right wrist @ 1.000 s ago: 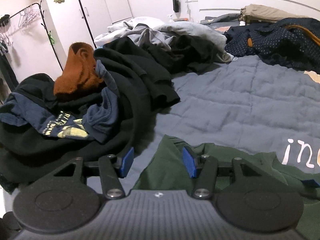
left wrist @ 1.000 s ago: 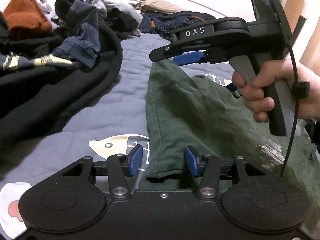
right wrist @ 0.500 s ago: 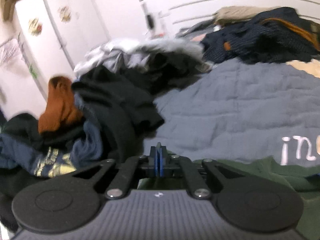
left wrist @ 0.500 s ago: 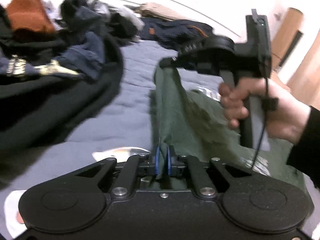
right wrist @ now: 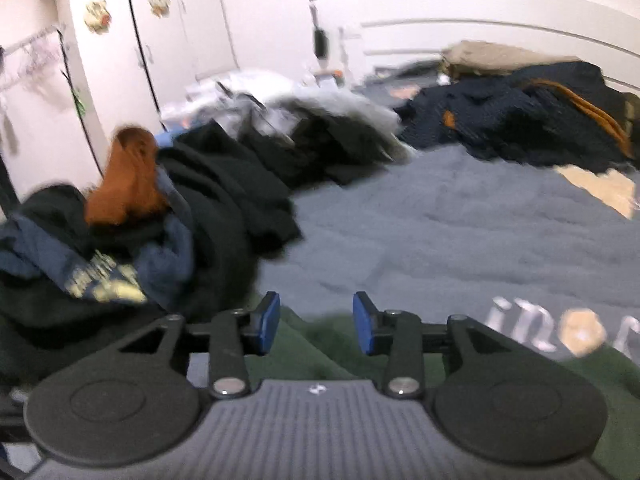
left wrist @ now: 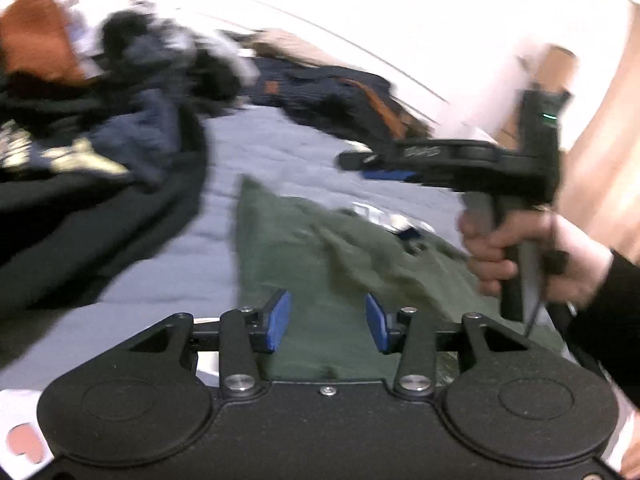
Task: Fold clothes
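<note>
- My left gripper (left wrist: 326, 318): blue pads spread wide over the green shirt (left wrist: 320, 248), nothing pinched. I judge that suits letting cloth lie flat.
- My right gripper (right wrist: 316, 318): jaws likewise apart above the shirt's far edge, empty.
- Shirt lies on the grey quilt (right wrist: 420, 216), left edge straight, middle rumpled; blur hides whether it's folded double.
- Unsorted clothes pile (right wrist: 132, 224) sits left, apart.

Your shirt (left wrist: 320, 248) flat on the quilt (right wrist: 460, 232) ahead, clothes pile (right wrist: 132, 232) left, jacket (right wrist: 520, 116) far behind.
</note>
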